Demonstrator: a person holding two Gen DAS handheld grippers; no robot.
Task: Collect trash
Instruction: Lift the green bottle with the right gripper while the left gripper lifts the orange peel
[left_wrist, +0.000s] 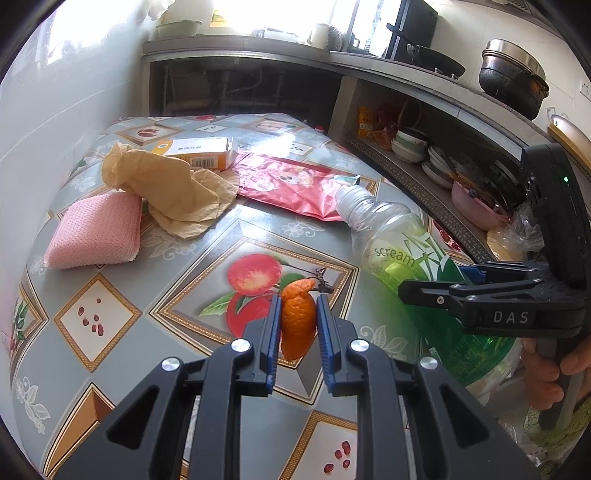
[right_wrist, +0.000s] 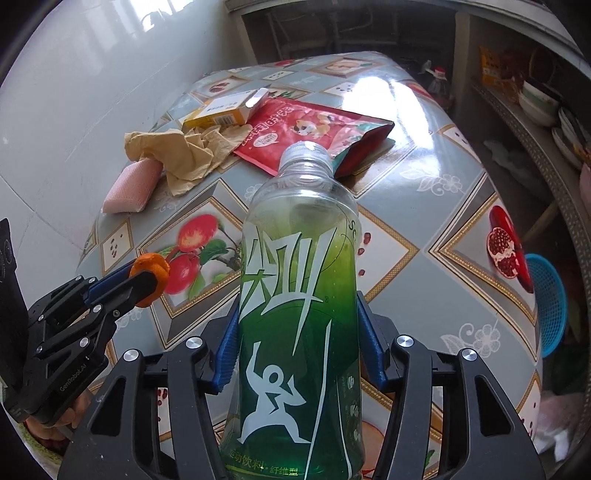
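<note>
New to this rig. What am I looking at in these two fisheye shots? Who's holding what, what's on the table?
No robot here: a person holds a pair of hand-held tongs in each hand, and each carries a fisheye camera looking along its two fingers.

The left wrist view shows the left tongs, blue-padded, shut on a piece of orange peel. The right tongs appear at its right edge.

The right wrist view shows the right tongs shut on a clear plastic bottle with a green label, capped. The left tongs show at lower left.

On the fruit-patterned tablecloth lie a crumpled tan paper, a pink textured cloth pad, a red snack pouch and a yellow-and-white cardboard box. Shelves with bowls stand to the right.
</note>
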